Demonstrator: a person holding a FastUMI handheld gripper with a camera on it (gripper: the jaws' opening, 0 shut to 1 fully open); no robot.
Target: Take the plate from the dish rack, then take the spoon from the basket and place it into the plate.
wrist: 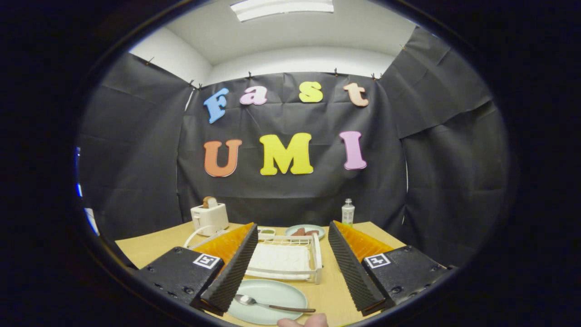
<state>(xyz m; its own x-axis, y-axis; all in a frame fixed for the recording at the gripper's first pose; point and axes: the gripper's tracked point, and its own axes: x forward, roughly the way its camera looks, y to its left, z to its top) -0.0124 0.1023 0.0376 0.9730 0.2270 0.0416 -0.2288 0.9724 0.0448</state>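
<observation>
Two ridged fingers of the hand-held claw (290,263) stand wide apart and grip nothing, raised above the pale wooden worktop (331,295) with its load apparently delivered. Between them, at the near edge, lies the round pale-green plate (277,290), flat on the wood just in front of the white wire dish rack (290,259), which now looks bare of crockery. Across the plate rests the metal spoon with a dark handle (268,305), bowl toward the left finger and handle reaching out over the right rim, a lie that suggests it was simply let drop once the fingers parted. Judging by this layout, both steps of the job look finished, and the open claw sits high and back so as not to disturb the spoon. A fingertip (303,321) of the person shows at the very front, beside the plate. Farther off, a white toaster holding a slice of bread (209,217) stands beyond the left finger, a second pale plate with reddish food (305,231) sits behind the rack, and a small clear bottle (348,211) stands against the black cloth wall.
</observation>
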